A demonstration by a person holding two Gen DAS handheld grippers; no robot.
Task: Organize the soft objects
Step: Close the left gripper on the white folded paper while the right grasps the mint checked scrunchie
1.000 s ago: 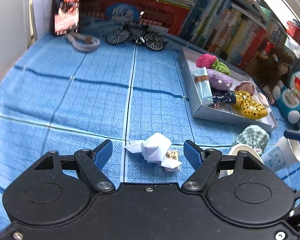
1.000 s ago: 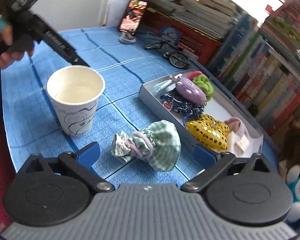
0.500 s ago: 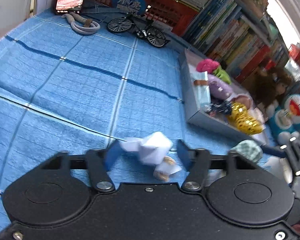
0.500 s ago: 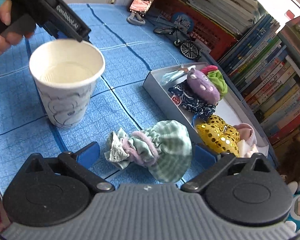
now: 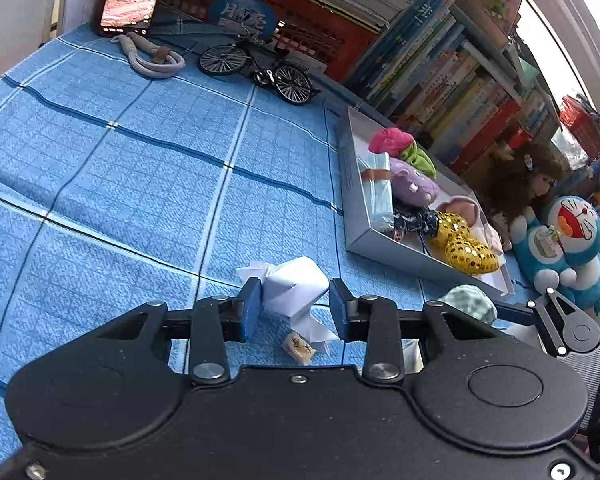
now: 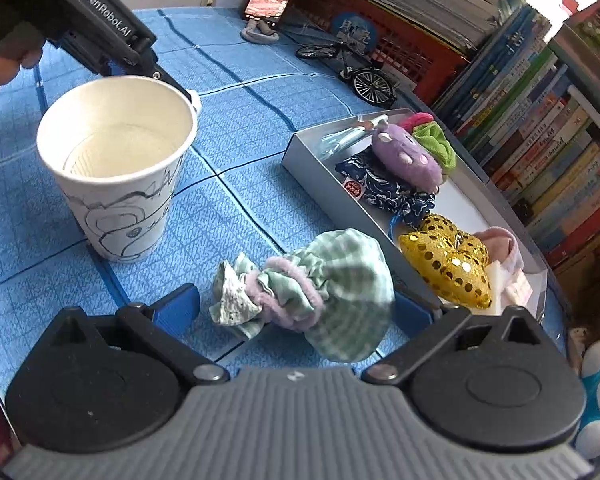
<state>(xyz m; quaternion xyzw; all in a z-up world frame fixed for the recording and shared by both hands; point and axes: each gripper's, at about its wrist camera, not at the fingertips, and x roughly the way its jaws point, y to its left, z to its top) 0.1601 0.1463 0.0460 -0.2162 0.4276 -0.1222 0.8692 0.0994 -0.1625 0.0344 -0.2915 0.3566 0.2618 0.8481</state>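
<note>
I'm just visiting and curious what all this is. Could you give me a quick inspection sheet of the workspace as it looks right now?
Surface: blue checked tablecloth.
Job's things: white crumpled cloth bundle between the left gripper's jaws; green gingham drawstring pouch on the cloth; shallow grey box holding a purple plush toy, a gold sequinned heart and other soft bits.
Clutter: white paper cup, black model bicycle.
Grippers: left gripper jaws closing around the bundle; right gripper open around the pouch.
Cables: pale coiled cord.
Surroundings: stacked books, blue cat plush.
</note>
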